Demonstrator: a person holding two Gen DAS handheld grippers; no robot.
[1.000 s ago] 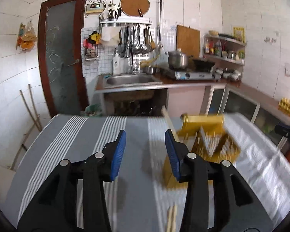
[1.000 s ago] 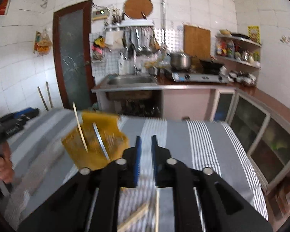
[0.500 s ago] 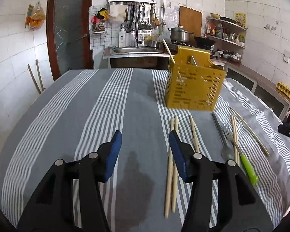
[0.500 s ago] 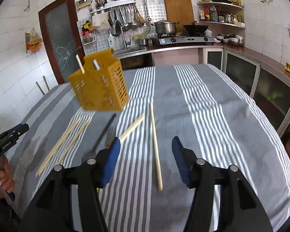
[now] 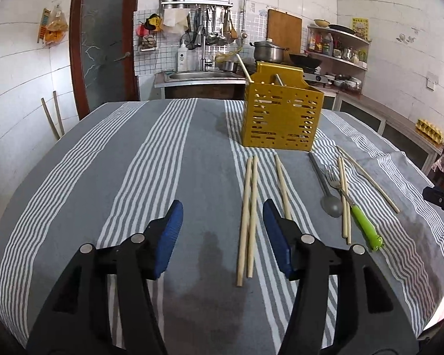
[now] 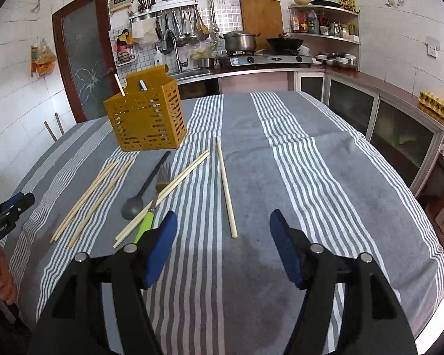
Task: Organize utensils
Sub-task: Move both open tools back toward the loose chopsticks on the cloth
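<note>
A yellow perforated utensil holder [image 5: 282,115] stands on the striped tablecloth, with a chopstick and a metal handle sticking out; it also shows in the right wrist view [image 6: 146,118]. Several wooden chopsticks [image 5: 248,216] lie loose in front of it, with a grey spoon [image 5: 330,204] and a green-handled fork [image 5: 358,216]. My left gripper [image 5: 220,222] is open and empty, just above a chopstick pair. My right gripper [image 6: 223,236] is open and empty, with a single chopstick [image 6: 226,189] lying between its fingers. The spoon [image 6: 133,204] and fork [image 6: 154,204] lie to its left.
The table is covered by a grey and white striped cloth [image 5: 151,159]. Behind it are a sink counter [image 5: 201,77], a stove with a pot [image 6: 241,41], shelves [image 6: 325,29] and a glass door [image 5: 103,50]. Low cabinets [image 6: 399,130] run along the right.
Both views have dropped from the kitchen wall down onto the table. My right gripper has opened from shut. The yellow holder, seen tilted and blurred earlier, now stands on the cloth.
</note>
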